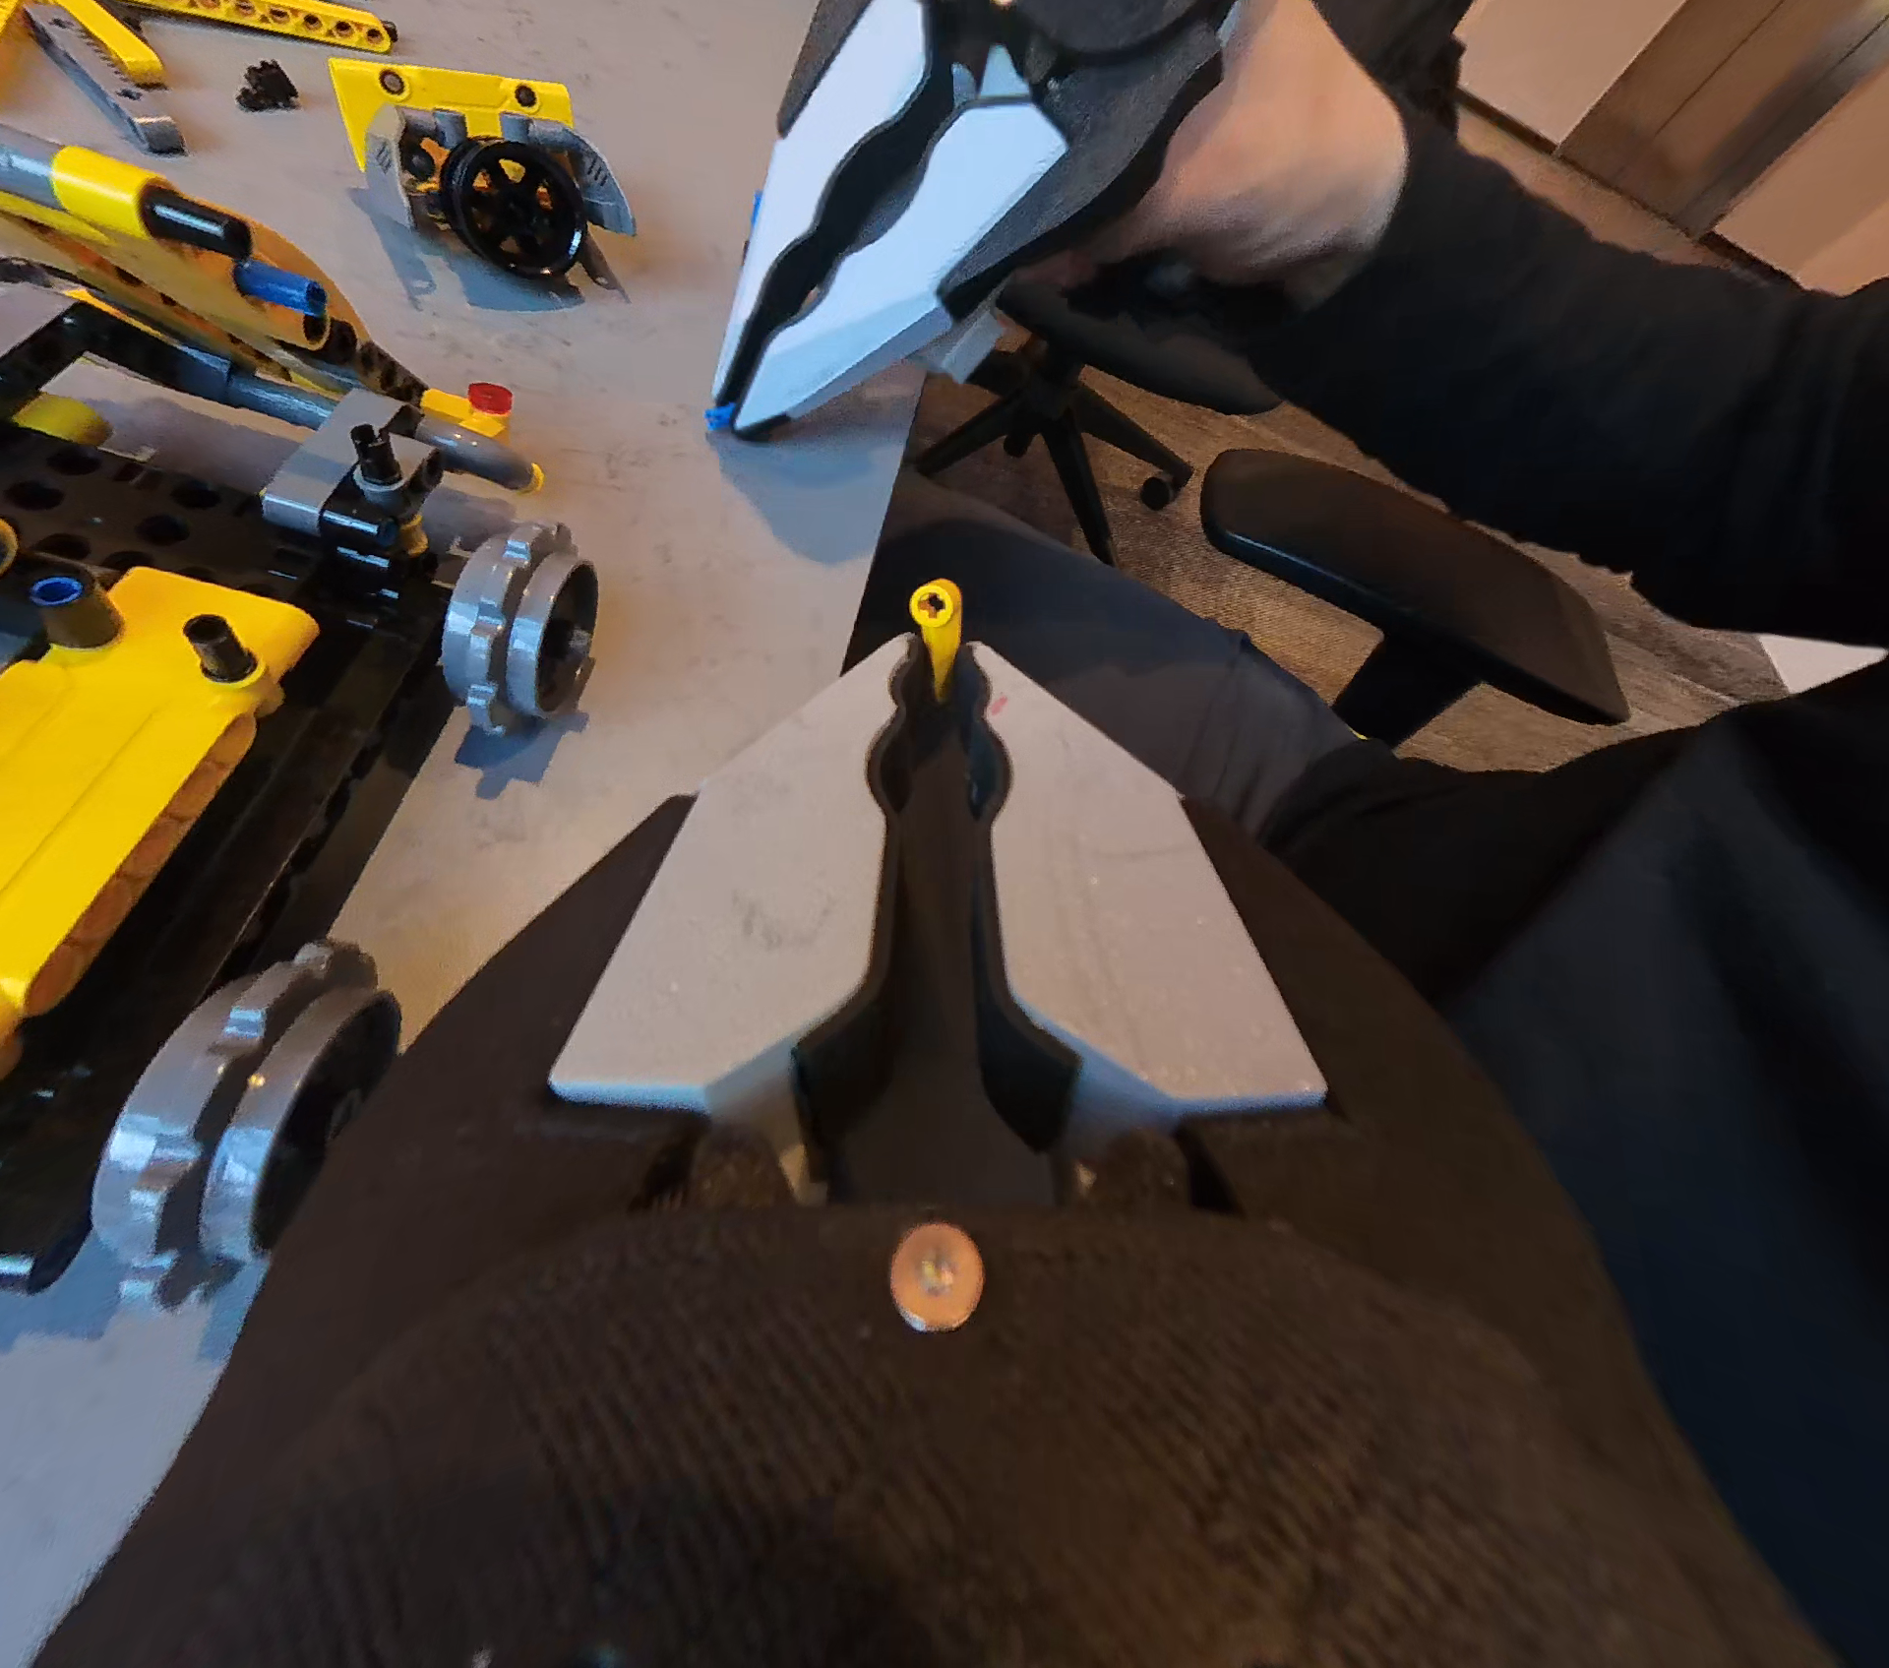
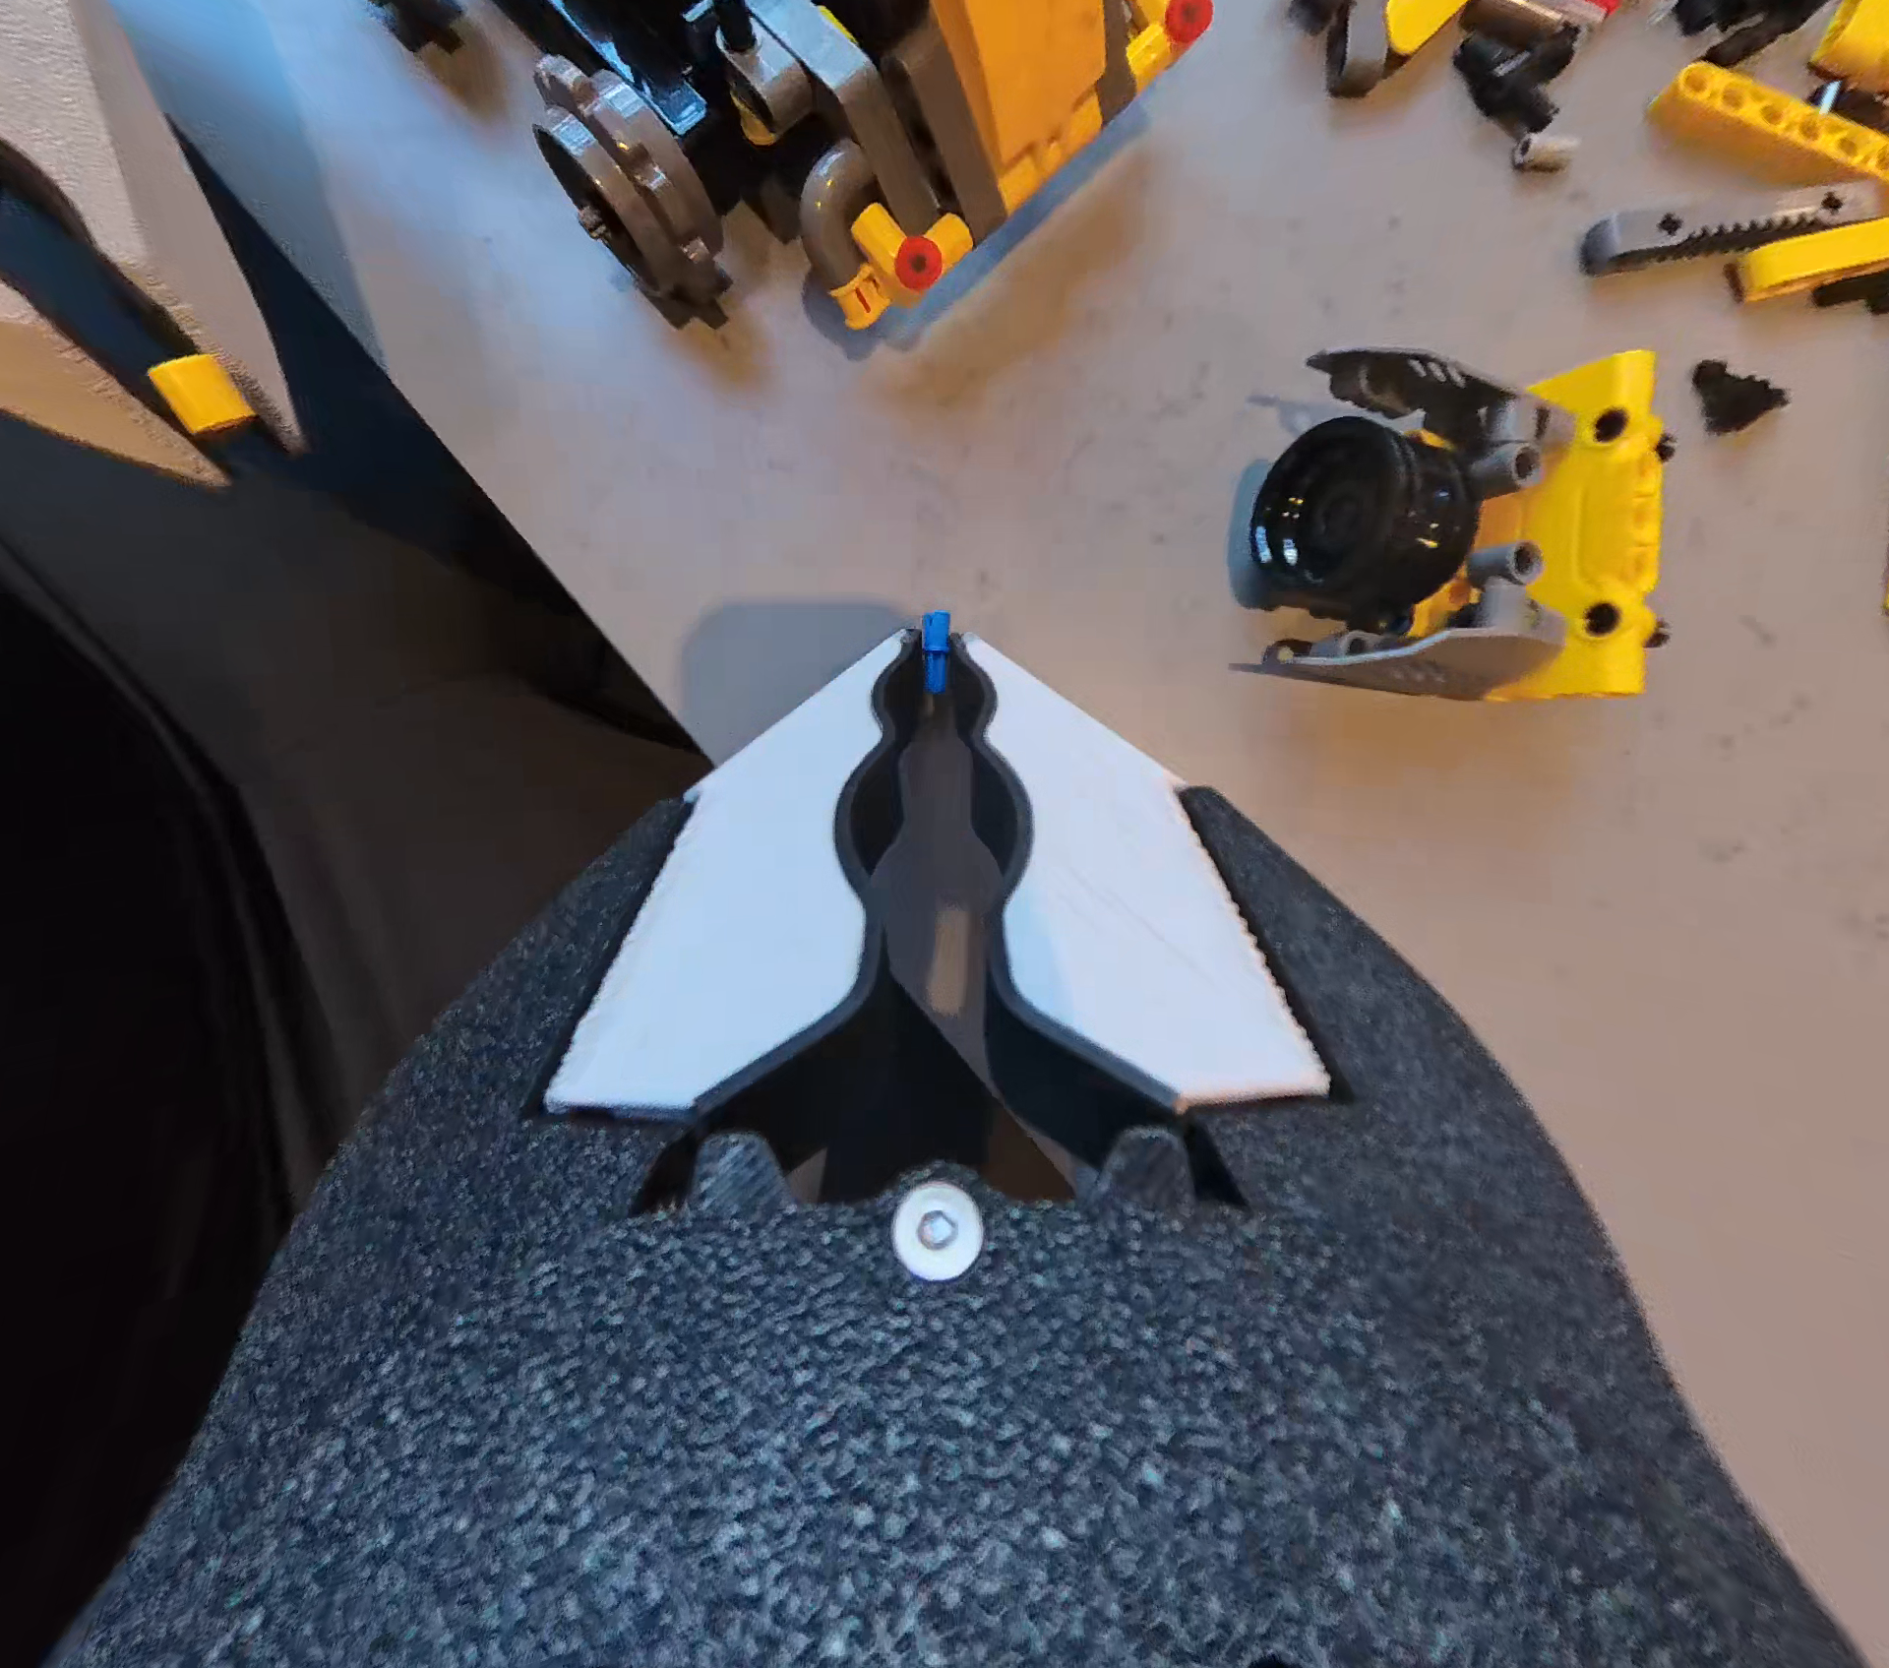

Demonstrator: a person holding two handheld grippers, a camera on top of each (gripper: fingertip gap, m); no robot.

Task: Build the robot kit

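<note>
Left tool clenched on yellow axle, held beyond counter edge, above the lap. Right tool clenched on blue pin, tip down near counter edge, well apart from wheel module and yellow vehicle. Advised: firm grip, axle and pin aligned end to end. Axle's lower length hidden between fingers; pin's full shape unclear.
</note>
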